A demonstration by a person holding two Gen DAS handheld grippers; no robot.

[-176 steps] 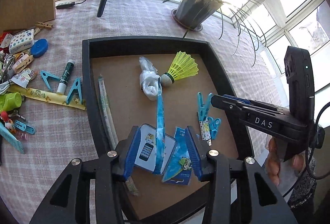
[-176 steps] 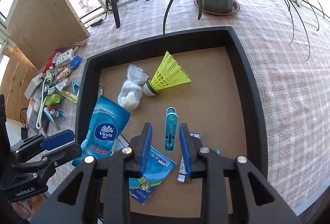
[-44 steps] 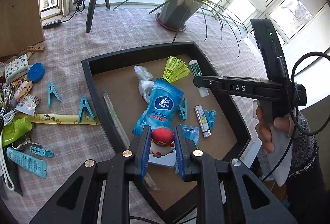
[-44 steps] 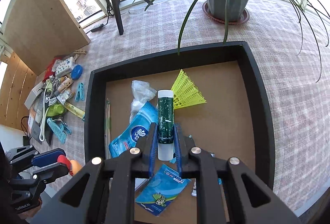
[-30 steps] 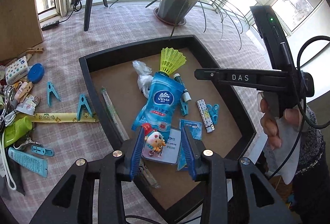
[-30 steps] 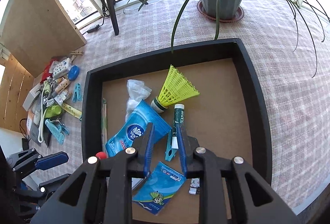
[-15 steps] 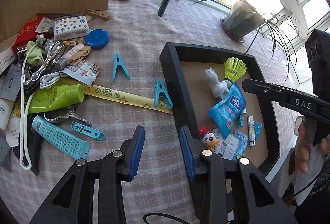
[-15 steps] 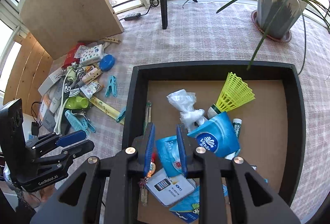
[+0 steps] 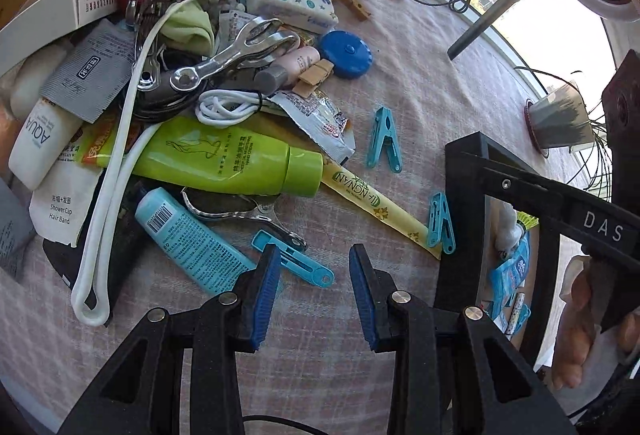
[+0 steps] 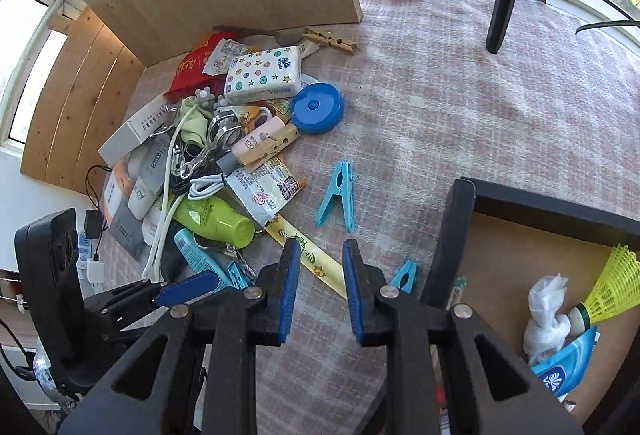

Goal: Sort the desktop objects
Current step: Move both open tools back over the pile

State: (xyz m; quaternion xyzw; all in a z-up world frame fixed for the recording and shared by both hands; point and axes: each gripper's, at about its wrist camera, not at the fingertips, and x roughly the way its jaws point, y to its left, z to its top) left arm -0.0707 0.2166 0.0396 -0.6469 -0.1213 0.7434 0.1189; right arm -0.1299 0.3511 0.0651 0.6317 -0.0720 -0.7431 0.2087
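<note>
I have the left gripper [image 9: 314,289] with its jaws parted and nothing between the pads; it hangs over bare tablecloth [image 9: 416,83]. The right gripper [image 10: 320,287] shows a narrower gap, also with nothing in it.

Nearest the left jaws lies a flat blue clip [image 9: 294,263], partly behind the left pad. For a clean pick I judge it best to square the pads across its narrow width before closing. Just beyond it lie the blue tube [image 9: 188,239] and a metal clamp [image 9: 244,215], so I should descend clear of both.

Beside the yellow strip [image 9: 376,209], a blue clothespin [image 9: 440,227] rests close to the black tray [image 9: 460,163]. Farther off, the green tube [image 9: 224,159] fronts the unsorted pile.
</note>
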